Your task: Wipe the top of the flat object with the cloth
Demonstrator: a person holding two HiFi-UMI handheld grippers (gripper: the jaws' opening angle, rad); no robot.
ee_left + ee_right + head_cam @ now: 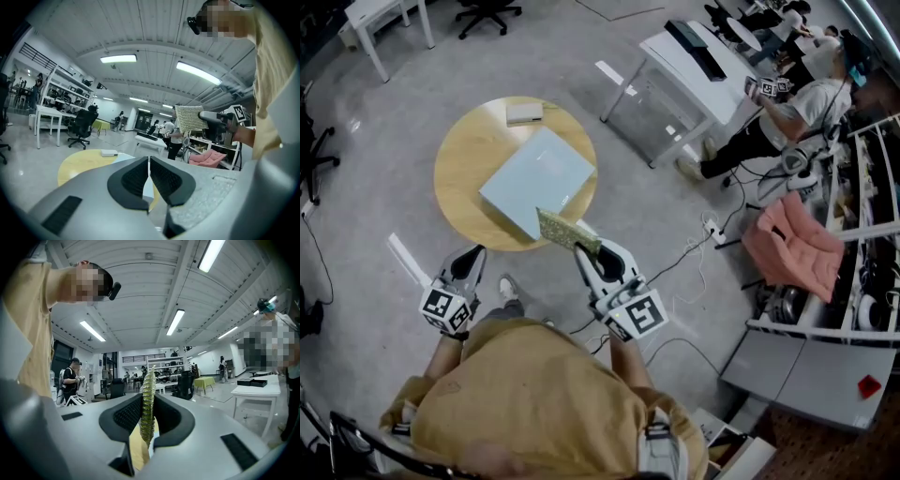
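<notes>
Nubbly green cloth (568, 231) pinched in right gripper (148, 412); left gripper (149, 174) closed, empty.

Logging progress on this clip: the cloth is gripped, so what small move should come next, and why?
Probably lower the right gripper so the cloth lies on the flat object. The cloth is clamped in its jaws, held in the air by the object's near corner, not yet wiping.
</notes>
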